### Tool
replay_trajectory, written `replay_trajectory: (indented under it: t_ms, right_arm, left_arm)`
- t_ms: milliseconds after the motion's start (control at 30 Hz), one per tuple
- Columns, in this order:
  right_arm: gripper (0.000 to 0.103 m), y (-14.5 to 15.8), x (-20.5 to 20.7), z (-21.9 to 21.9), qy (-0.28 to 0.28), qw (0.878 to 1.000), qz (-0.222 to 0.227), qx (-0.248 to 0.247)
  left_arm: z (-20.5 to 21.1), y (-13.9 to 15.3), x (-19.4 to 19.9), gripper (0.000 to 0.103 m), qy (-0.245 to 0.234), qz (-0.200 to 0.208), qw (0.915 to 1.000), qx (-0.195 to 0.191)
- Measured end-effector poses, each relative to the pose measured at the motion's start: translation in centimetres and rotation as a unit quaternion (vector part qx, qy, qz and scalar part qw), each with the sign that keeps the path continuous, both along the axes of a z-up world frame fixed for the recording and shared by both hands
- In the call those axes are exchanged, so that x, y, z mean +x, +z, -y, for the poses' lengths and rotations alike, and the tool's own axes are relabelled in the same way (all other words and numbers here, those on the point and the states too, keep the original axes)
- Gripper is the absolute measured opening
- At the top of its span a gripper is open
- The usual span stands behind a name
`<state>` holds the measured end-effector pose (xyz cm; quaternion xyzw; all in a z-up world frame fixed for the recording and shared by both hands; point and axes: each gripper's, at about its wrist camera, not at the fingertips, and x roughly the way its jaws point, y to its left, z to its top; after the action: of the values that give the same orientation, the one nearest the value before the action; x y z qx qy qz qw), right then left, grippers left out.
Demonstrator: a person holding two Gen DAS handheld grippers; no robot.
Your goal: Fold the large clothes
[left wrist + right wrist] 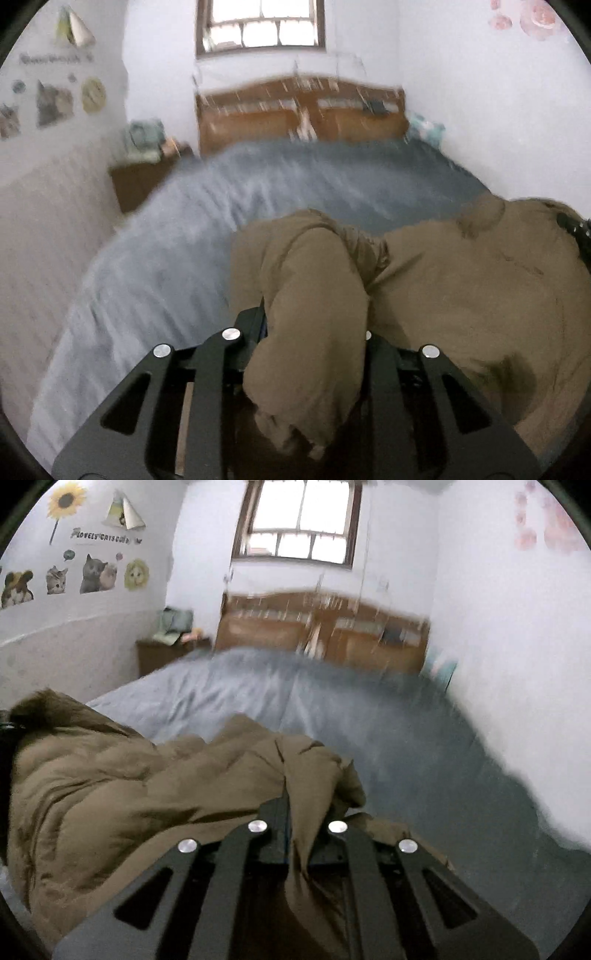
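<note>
A large olive-brown padded coat (pixel 461 295) hangs lifted over the near end of the bed; it also shows in the right wrist view (pixel 110 775). My left gripper (pixel 314 325) is shut on a thick fold of the coat, which drapes over and hides its fingertips. My right gripper (pixel 301 805) is shut on another bunched edge of the coat, cloth pinched between its fingers. The right gripper's black edge (pixel 580 236) shows at the far right of the left wrist view.
A bed with a grey-blue sheet (pixel 258 206) fills the room ahead, with a wooden headboard (pixel 325 627) under a window (pixel 299 520). A brown nightstand (pixel 166 653) stands at the left. White walls close both sides; the right wall (pixel 517 664) is next to the bed.
</note>
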<state>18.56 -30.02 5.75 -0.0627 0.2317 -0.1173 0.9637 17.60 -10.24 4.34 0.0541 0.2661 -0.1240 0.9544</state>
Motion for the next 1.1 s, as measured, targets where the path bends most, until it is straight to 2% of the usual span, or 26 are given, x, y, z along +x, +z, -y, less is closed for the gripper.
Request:
replay_trajectory:
  t_ms: [67,100,133,167,200,267,300,367,400,500,533,600,633,667,733,800,900,1033,1100]
  right_arm:
    - [0.007,1.6,1.9,0.4,-0.004,1.000,0.022,-0.011]
    - [0.017,2.2,3.6,0.7,-0.016,0.999,0.038,-0.023]
    - [0.045,2.5,4.8,1.2,-0.028,0.998,0.046,-0.033]
    - [0.067,2.6,6.0,1.3,-0.041,0.997,0.047,-0.042]
    - [0.096,1.9,8.0,1.9,-0.057,0.997,0.040,-0.045]
    - [0.096,0.9,10.0,2.9,-0.072,0.997,0.025,-0.032]
    - [0.096,0.4,10.3,3.0,-0.079,0.996,0.016,-0.026]
    - [0.096,-0.2,8.6,2.3,-0.052,0.998,0.025,-0.016]
    - [0.096,-0.5,7.8,2.1,-0.042,0.999,0.024,-0.016]
    - [0.096,-2.7,2.2,1.7,-0.018,1.000,0.006,0.008]
    - [0.096,-3.8,0.7,1.8,-0.016,0.999,-0.005,0.032]
    - [0.096,-7.3,-3.4,2.4,-0.013,0.995,-0.043,0.090]
    - [0.096,-8.7,-4.8,2.6,-0.023,0.993,-0.058,0.101]
    - [0.096,-10.1,-6.4,2.7,-0.033,0.991,-0.074,0.107]
    - [0.096,-12.9,-9.1,3.0,-0.030,0.987,-0.114,0.113]
    - [0.096,-15.1,-10.7,2.6,-0.034,0.984,-0.145,0.094]
    - [0.096,-17.1,-10.9,1.8,-0.019,0.981,-0.180,0.067]
    - [0.096,-18.2,-9.7,1.2,-0.019,0.977,-0.201,0.064]
    - [0.096,-18.8,-8.6,1.0,-0.023,0.974,-0.218,0.061]
  left_arm:
    - [0.3,0.9,1.3,0.024,0.026,0.032,0.9992,0.002]
    - [0.1,0.9,2.4,0.028,0.039,0.040,0.9985,0.000]
    - [0.2,0.5,4.1,0.041,0.060,0.044,0.9972,0.004]
    - [0.2,-0.1,5.5,0.047,0.074,0.040,0.9964,0.009]
    - [0.0,-0.9,6.8,0.056,0.087,0.035,0.9955,0.010]
    - [0.0,-2.8,9.3,0.075,0.093,0.014,0.9956,0.006]
    - [0.0,-3.4,10.1,0.080,0.087,-0.006,0.9962,0.003]
    - [-0.1,-3.8,9.4,0.085,0.061,-0.013,0.9980,-0.006]
    - [-0.2,-4.0,8.4,0.092,0.042,-0.016,0.9990,-0.002]
    - [-0.5,-4.8,4.7,0.095,0.015,-0.021,0.9996,0.013]
    - [-0.1,-6.0,2.0,0.096,0.007,-0.029,0.9994,0.016]
    - [0.2,-7.8,-0.3,0.096,0.007,-0.042,0.9988,0.025]
    - [0.0,-9.6,-1.6,0.096,0.008,-0.051,0.9980,0.036]
    - [1.1,-10.5,-1.0,0.096,0.013,-0.060,0.9971,0.045]
    - [0.3,-12.8,-3.5,0.096,0.026,-0.078,0.9939,0.074]
    - [-0.2,-14.5,-4.4,0.096,0.037,-0.096,0.9908,0.088]
    - [-1.1,-16.3,-3.4,0.096,0.048,-0.108,0.9883,0.096]
    - [-2.7,-19.5,-3.1,0.096,0.048,-0.127,0.9841,0.115]
    - [-3.6,-20.1,-3.1,0.096,0.046,-0.132,0.9830,0.119]
